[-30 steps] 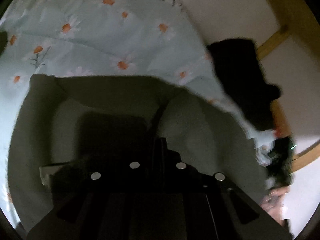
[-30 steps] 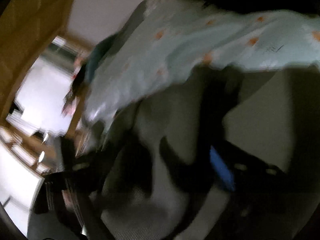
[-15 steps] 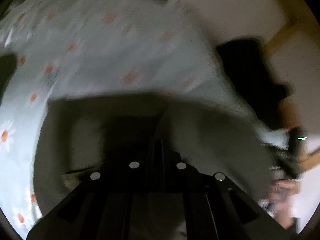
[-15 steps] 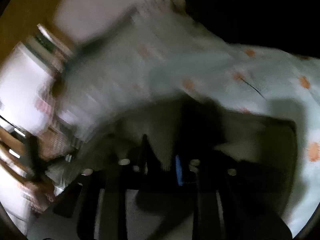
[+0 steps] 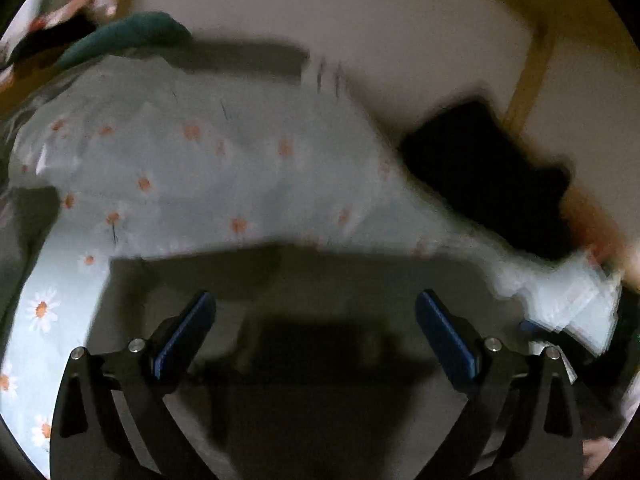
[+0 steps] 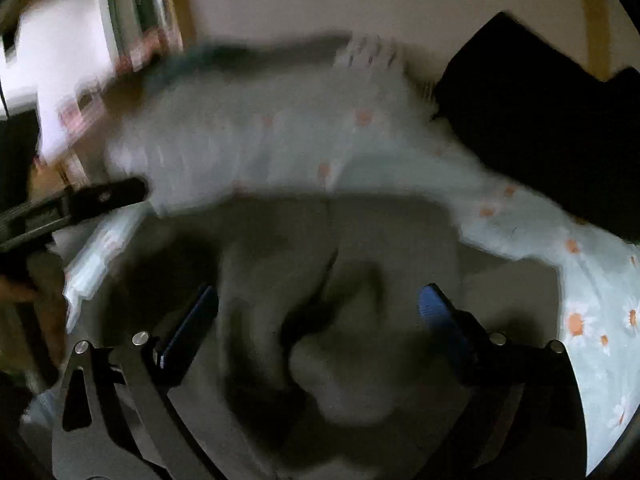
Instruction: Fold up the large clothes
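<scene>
Both claws stand released, blue-padded fingers spread wide with nothing between them. The left gripper [image 5: 316,320] hangs over a dull grey cloth garment [image 5: 320,360] lying flat at 6 o'clock; the right gripper [image 6: 318,312] hangs over the same grey garment [image 6: 340,320], here bunched into soft folds. Beyond it, from 9 to 3 o'clock, spreads a pale blue daisy-print bedsheet [image 5: 200,168]. At 2 o'clock lies a black fabric heap [image 5: 492,180] against the cream wall [image 5: 360,8].
</scene>
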`<state>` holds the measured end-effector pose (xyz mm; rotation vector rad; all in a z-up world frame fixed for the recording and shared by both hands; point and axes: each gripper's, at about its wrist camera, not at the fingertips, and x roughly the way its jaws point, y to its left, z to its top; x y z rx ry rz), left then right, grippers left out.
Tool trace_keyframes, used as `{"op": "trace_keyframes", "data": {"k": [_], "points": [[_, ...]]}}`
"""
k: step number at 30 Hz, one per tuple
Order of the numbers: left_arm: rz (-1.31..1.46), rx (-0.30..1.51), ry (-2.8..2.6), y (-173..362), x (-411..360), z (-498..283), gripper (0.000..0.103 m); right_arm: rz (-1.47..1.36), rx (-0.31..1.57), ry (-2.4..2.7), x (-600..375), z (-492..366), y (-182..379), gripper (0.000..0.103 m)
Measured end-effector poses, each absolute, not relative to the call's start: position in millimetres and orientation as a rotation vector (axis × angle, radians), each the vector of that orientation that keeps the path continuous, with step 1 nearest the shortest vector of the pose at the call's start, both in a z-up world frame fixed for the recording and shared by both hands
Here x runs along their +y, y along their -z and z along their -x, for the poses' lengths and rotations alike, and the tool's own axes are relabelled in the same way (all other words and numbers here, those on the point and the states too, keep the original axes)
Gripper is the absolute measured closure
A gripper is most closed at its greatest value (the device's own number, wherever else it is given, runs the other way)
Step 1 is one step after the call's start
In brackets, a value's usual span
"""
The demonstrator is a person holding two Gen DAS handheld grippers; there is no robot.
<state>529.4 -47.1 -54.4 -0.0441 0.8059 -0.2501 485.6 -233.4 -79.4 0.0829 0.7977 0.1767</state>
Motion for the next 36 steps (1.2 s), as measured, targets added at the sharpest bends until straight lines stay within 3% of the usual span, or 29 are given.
{"op": "trace_keyframes", "data": {"k": [3, 5, 9, 13, 18, 24, 31, 36], "points": [[-0.162, 0.967, 0.122, 125, -66, -541, 0.005, -0.011, 0.861, -0.080, -220, -492, 131, 0.004], [-0.125, 0.920, 0.146, 141, -54, -534, 0.005, -0.012, 0.856, -0.070, -221, -487, 125, 0.004], [-0.139, 0.881, 0.131, 141, -50, -525, 0.004, -0.013, 0.799, -0.098, -206, -462, 100, 0.004], [-0.129, 0.875, 0.135, 143, -45, -521, 0.004, 0.086, 0.830, -0.076, -185, -462, 129, 0.003], [-0.128, 0.872, 0.132, 144, -46, -527, 0.004, 0.004, 0.784, -0.081, -183, -442, 105, 0.003], [-0.118, 0.863, 0.146, 137, -56, -526, 0.005, 0.019, 0.789, -0.095, -184, -440, 131, 0.003], [-0.158, 0.726, 0.012, 107, -25, -447, 0.005, -0.004, 0.759, -0.117, -189, -409, 119, 0.003], [0.134, 0.788, 0.052, 117, 37, -443, 0.005, -0.054, 0.777, -0.145, -197, -403, 127, 0.003]]}}
